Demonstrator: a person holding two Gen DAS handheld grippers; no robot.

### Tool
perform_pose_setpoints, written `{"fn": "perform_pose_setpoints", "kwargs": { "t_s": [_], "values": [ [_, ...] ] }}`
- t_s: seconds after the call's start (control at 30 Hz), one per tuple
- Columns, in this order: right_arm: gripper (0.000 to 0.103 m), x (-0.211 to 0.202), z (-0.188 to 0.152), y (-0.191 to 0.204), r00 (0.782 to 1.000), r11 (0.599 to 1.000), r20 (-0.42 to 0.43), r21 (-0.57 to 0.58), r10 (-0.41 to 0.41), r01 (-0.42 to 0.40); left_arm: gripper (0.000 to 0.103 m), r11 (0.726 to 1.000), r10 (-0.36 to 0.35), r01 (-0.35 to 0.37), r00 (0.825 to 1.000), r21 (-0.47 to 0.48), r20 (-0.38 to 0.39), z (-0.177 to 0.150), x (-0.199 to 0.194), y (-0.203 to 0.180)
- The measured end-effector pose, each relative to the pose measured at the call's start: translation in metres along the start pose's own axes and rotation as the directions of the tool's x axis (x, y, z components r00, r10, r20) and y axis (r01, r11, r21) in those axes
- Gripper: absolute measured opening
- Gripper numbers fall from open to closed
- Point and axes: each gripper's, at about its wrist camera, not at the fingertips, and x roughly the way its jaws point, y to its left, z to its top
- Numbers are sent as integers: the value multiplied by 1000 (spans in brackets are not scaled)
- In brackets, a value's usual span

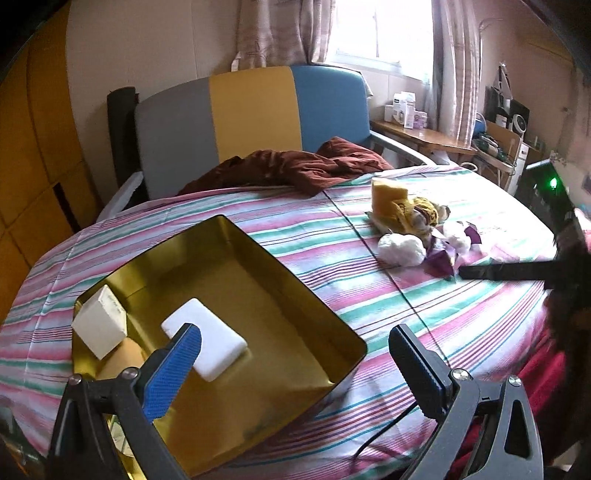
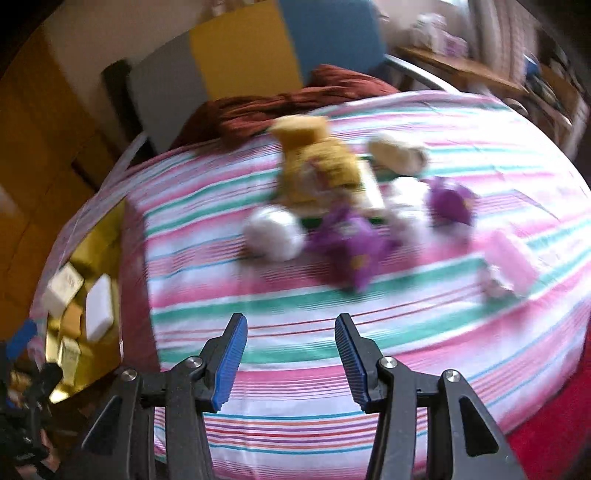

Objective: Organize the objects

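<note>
My left gripper [image 1: 295,354] sits nearest the lens, its blue-padded fingers spread wide with nothing between them, hanging over the near end of the gold-lined rectangular metal tin [image 1: 343,332]. In the tin lie a flat white rectangular bar [image 1: 210,341], a small cream-white carton [image 1: 99,326] tipped on its edge against the left wall, and a tan block [image 1: 123,360] under that carton. The tin rests on the pink, white and green striped bedsheet [image 1: 424,295].

My right gripper [image 2: 291,363] hovers over bare sheet, jaws partly apart and empty. Beyond it, well apart from the tin, the unsorted things lie in a loose heap: a yellow foam sponge [image 2: 301,134], a yellow-brown knitted soft toy [image 2: 325,173], a white fluffy ball [image 2: 273,232], crumpled purple wrappers [image 2: 351,251] and a pale pink flat packet [image 2: 511,260]. This view is blurred, so finer detail there I cannot tell.

Farther back a rumpled dark red cloth [image 1: 295,168] lies by the grey, yellow and blue panelled headboard [image 1: 251,114], below a curtained window [image 1: 380,33].
</note>
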Motion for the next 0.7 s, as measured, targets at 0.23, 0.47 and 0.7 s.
{"fn": "perform_pose_setpoints", "kwargs": {
  "t_s": [0.23,0.47,0.7],
  "values": [
    [61,-17,28,-69,975,974,-14,-46,-220,220,102,1000,-30,30,999,4,-11,3,6,-6],
    [62,5,39,-108,938,935,-125,-196,-322,295,102,998,-57,57,998,19,-24,8,11,-16],
    [62,33,47,-113,911,905,-206,-317,-357,283,102,993,-104,106,994,48,-37,18,17,-33]
  ]
}}
